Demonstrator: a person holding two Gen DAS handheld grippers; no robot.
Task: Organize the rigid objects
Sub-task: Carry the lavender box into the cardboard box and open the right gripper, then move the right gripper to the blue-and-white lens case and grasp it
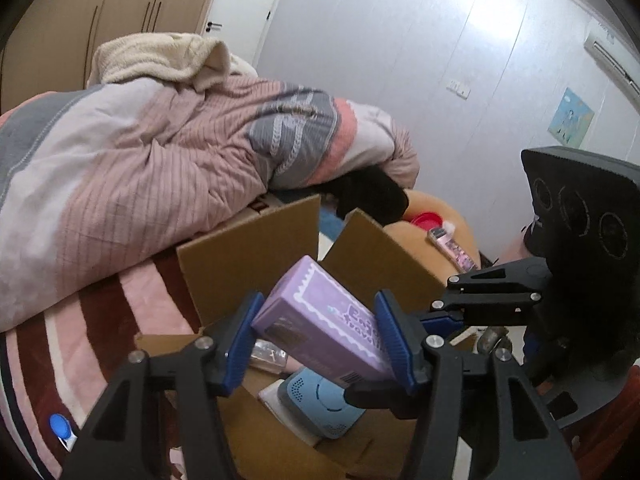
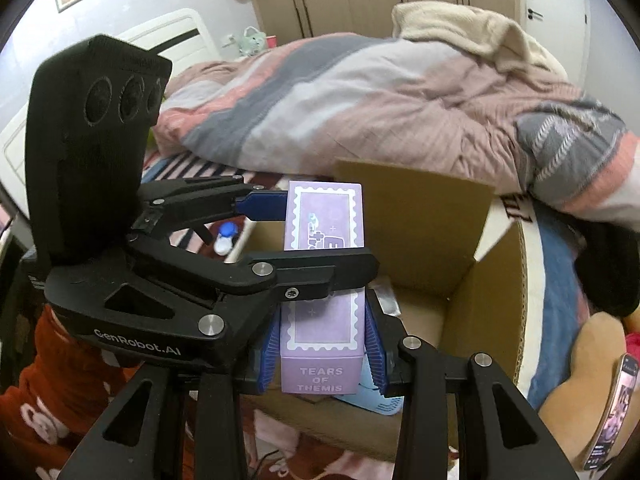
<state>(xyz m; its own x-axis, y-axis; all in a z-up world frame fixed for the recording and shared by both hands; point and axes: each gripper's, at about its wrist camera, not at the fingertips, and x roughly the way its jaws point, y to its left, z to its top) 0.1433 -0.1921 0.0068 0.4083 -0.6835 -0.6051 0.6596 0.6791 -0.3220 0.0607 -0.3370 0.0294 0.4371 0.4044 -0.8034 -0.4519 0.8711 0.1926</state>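
While both grippers clamp the purple box (image 1: 320, 320) from two sides, it hangs above the open cardboard box (image 1: 248, 256) on the bed. The left gripper (image 1: 316, 340) presses its blue pads on the long sides, and the right gripper (image 2: 322, 354) is closed on the end marked "TEARS OF THEMIS". Inside the cardboard box lies a blue device (image 1: 320, 404).

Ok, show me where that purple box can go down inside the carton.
Both the left gripper and right gripper clamp the purple box above the cardboard carton. Bare floor shows at the far right corner. The near side is crowded by the blue device and a clear item.
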